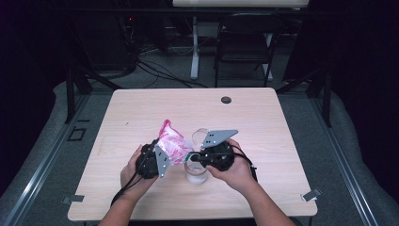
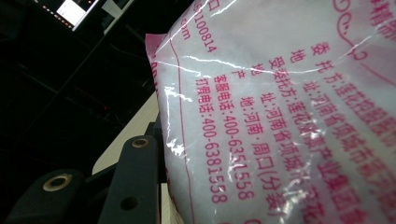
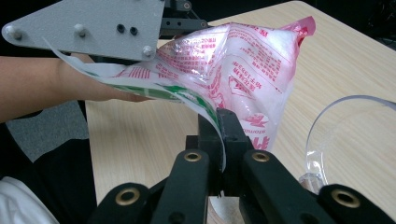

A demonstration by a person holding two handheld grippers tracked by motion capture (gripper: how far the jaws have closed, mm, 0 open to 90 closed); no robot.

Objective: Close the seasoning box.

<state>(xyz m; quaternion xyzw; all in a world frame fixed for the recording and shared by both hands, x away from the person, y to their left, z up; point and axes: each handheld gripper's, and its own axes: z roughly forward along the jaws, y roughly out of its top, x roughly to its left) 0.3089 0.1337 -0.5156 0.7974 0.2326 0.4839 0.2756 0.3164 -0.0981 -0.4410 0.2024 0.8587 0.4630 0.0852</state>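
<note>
A sealed plastic bag (image 1: 171, 145) of white powder, printed in pink and red, is held above the near middle of a table (image 1: 141, 108) between two hand-held grippers. In the high view the bag's long axis is seen running from lower right to upper left, with its pink-edged top corner pointing up and away from the person, toward the far left of the table. The lower end is tilted down toward a clear glass jar (image 1: 195, 172) standing on the table just beneath it.

The left gripper (image 1: 160, 157) is clamped on the side of the bag; in the left gripper view one black jaw is seen pressed flat against the glossy film (image 2: 280, 116), which is crinkled and catches bright highlights. The right gripper (image 3: 219, 126) is shut tight on a thin flap at the bag's lower corner, where a green and white printed edge is pinched between the two black jaws. A grey three-cornered plate (image 1: 217, 137) is carried on top of the right gripper.

In the right gripper view, the curved rim of a clear vessel (image 3: 348, 130) is seen to the right of the jaws; which vessel it is cannot be told.

The table is of pale wood grain with rounded corners and a small black cable port (image 1: 226, 100) near its far edge. Grey carpet, a dark folding chair (image 1: 247, 40) and loose cables are seen beyond, in a dim, black-curtained room.
</note>
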